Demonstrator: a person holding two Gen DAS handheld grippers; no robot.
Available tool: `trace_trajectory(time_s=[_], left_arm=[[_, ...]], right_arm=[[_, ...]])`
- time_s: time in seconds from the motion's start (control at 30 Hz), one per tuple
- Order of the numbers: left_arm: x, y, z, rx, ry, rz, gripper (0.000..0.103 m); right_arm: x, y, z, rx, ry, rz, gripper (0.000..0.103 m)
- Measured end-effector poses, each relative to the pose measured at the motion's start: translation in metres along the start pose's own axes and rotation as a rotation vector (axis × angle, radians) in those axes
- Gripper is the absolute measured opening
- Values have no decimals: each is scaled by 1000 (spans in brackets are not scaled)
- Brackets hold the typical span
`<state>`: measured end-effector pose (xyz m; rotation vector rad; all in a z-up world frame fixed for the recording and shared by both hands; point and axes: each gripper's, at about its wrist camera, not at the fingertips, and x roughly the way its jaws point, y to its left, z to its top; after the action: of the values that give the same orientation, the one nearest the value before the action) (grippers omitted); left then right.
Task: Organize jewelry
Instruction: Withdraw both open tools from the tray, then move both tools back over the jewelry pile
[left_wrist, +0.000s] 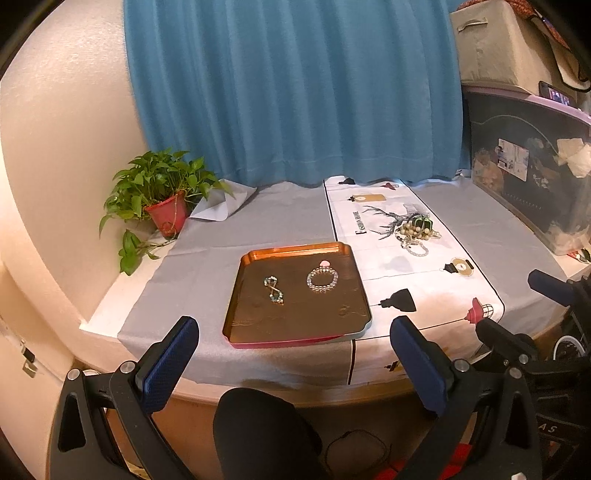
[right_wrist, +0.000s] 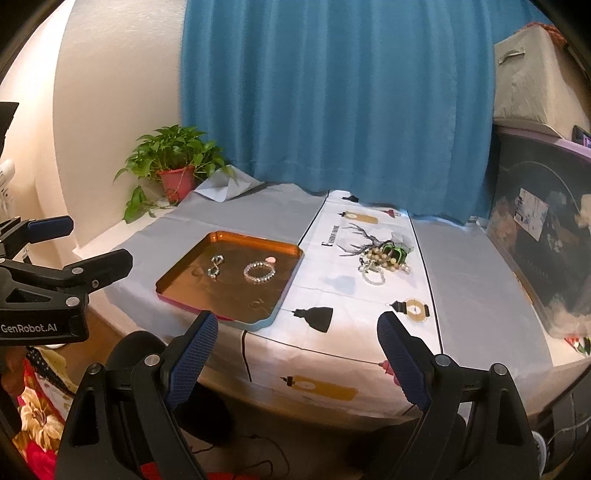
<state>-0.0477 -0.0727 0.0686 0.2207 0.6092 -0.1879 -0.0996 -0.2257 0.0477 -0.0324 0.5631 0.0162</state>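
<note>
Your left gripper (left_wrist: 295, 363) and right gripper (right_wrist: 297, 356) hang off the worktop's (left_wrist: 207, 266) near edge, fingers spread wide, empty. Copper tray (left_wrist: 236, 291) near that edge holds two bracelets (one looped, one twisted); jewelry pile (left_wrist: 415, 230) sits mid-runner.

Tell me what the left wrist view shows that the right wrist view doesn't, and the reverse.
Only the left wrist view: the left tongs head-on, open and empty. Only the right wrist view: the right tongs head-on, open and empty, and a white GenRobot.AI label on the other tool's side. Both: the copper tray holding two bracelets, the jewelry pile on the printed cloth, the potted plant, the blue curtain.
</note>
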Motion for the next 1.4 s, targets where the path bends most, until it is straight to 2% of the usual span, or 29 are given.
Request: trace_trajectory(time_s=[0.57, 0.77, 1.07, 1.27, 1.4], left_arm=[[43, -14, 9, 14, 76, -4, 103], [68, -20, 14, -20, 129, -42, 103], [131, -50, 33, -9, 207, -86, 103], [193, -92, 62, 28, 250, -162, 103], [245, -125, 75, 39, 320, -241, 103]], right_arm=[[32, -32, -4, 57, 58, -24, 88], [43, -59, -9, 99, 74, -60, 88], [86, -132, -15, 183, 137, -161, 88], [137, -185, -9, 231, 186, -194, 88], [179, -219, -6, 247, 227, -221, 88]])
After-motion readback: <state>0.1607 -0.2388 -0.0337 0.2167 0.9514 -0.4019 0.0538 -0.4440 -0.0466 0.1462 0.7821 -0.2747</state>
